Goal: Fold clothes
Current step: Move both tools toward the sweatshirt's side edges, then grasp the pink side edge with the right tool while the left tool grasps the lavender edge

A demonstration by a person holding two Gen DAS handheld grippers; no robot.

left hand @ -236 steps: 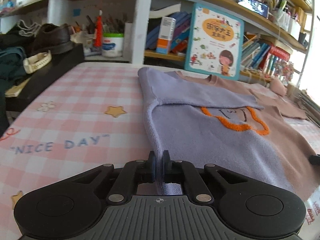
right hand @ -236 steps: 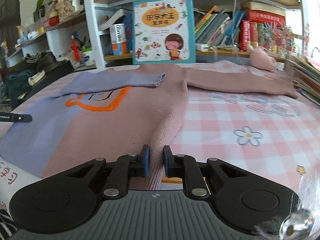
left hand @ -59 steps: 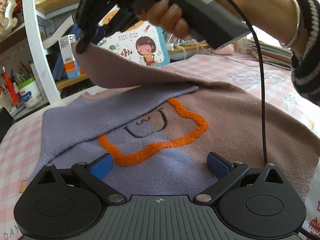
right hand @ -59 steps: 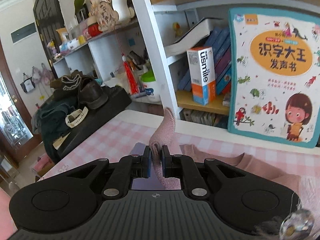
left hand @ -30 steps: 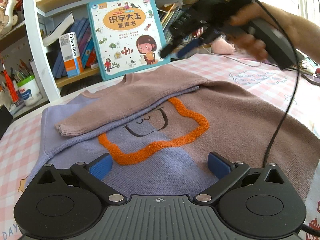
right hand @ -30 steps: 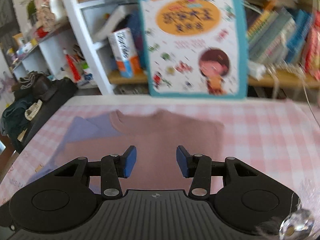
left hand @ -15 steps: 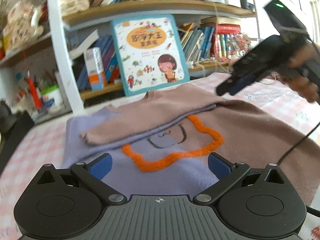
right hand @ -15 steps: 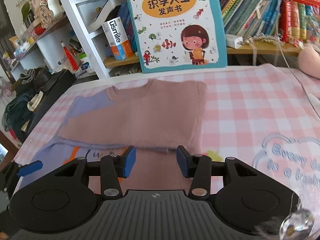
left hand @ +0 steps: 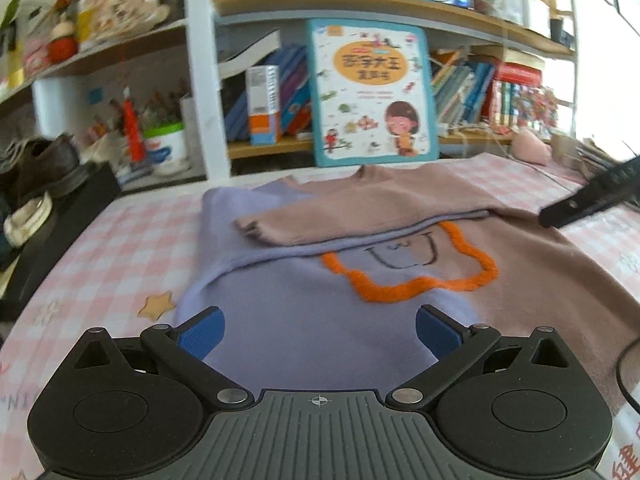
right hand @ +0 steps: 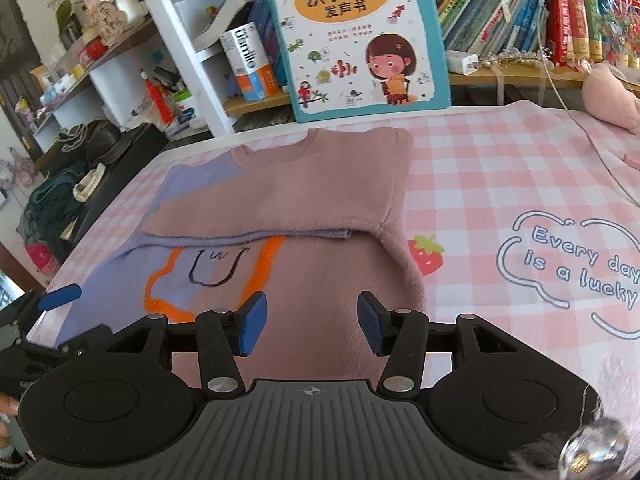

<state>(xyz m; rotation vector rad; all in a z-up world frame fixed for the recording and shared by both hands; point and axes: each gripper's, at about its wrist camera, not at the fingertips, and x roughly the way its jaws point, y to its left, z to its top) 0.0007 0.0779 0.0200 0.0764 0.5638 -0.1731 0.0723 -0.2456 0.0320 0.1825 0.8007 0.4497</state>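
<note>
A lilac and dusty-pink sweater with an orange outline lies flat on the checked tablecloth. Its pink sleeve is folded across the chest, on top of the lilac sleeve. My left gripper hovers over the lilac lower half, wide open and holding nothing. My right gripper is above the pink lower half of the sweater. Its jaws are opening, with only the cloth beneath them. One of its dark fingers shows at the right edge of the left wrist view. A blue left pad shows at the left edge of the right wrist view.
A picture book leans on the bookshelf behind the collar. A black box with shoes on it borders the table's left side. A pink plush and a thin cable lie at the far right.
The right gripper has let go of the pink sleeve, which now lies across the chest. It has drawn back toward the hem with its jaws wider. The left gripper has shifted sideways and rolled.
</note>
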